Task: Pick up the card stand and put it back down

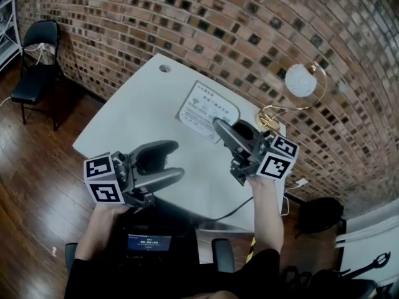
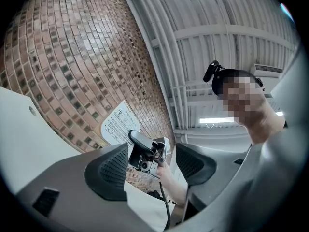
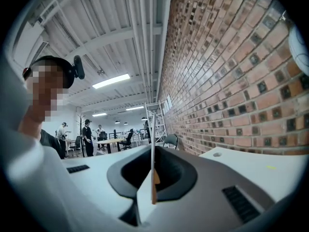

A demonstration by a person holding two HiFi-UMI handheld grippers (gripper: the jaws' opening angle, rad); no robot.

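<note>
The room is lit evenly by long ceiling lamps (image 3: 111, 80), which are blown out white in both gripper views. The table (image 1: 143, 104) is rendered pale and the floor (image 1: 37, 185) dark, with a faint gloss. The brick wall (image 1: 249, 30) is bent strongly by the lens, and black corners are left. The card stand (image 3: 152, 144), edge-on in the right tongs (image 3: 152, 178), is seen slightly soft.

Left gripper (image 1: 176, 161), right gripper (image 1: 219, 126): grey shells, black ribbed pads (image 2: 113, 170), black-white marker cubes (image 1: 103, 179); black cable (image 1: 230, 212); dark top (image 1: 84, 279).
</note>
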